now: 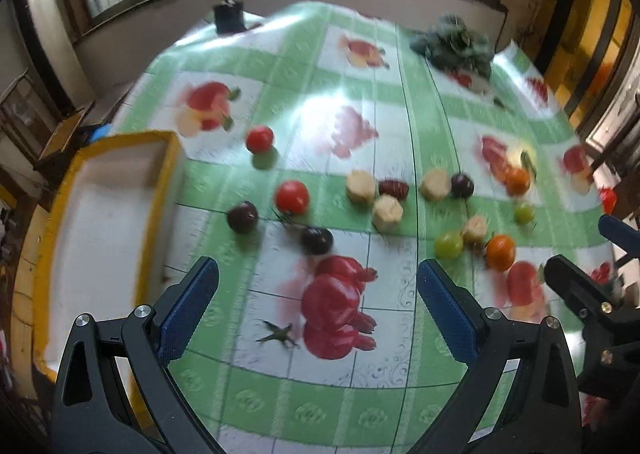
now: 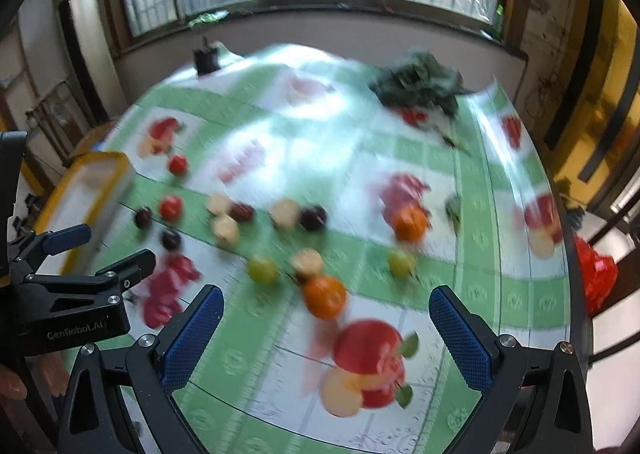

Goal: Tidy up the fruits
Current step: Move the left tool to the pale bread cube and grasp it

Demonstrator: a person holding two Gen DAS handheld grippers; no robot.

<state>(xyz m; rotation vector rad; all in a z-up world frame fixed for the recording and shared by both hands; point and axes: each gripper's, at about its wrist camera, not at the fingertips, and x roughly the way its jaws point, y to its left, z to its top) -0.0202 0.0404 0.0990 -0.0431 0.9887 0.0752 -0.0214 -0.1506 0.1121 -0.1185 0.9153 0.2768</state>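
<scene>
Fruits lie loose across the desk, on a green printed cloth; none is in the tray, which sits at the left edge with a yellow rim and a white, bare floor. Both views are motion-blurred, so fine surface detail cannot be read.

Left gripper: jaws wide, holding nothing, above the cloth just short of a dark plum. Right gripper: jaws wide, holding nothing, with an orange just ahead of the gap.

Handling, as a judgement:
- tomatoes are likely light, smooth and thin-skinned; close across the widest girth, gently; too much squeeze may split the skin;
- plums likely behave alike, and being round may roll if nudged from one side;
- oranges are firmer and take a surer grip at the equator;
- green fruits are small and may slip from the pads; centre them first;
- pale faceted chunks offer flat sides; set the pads on two opposite faces.

Several pieces touch or sit just beside each other near mid-desk; an isolated piece is the safer pick.
</scene>
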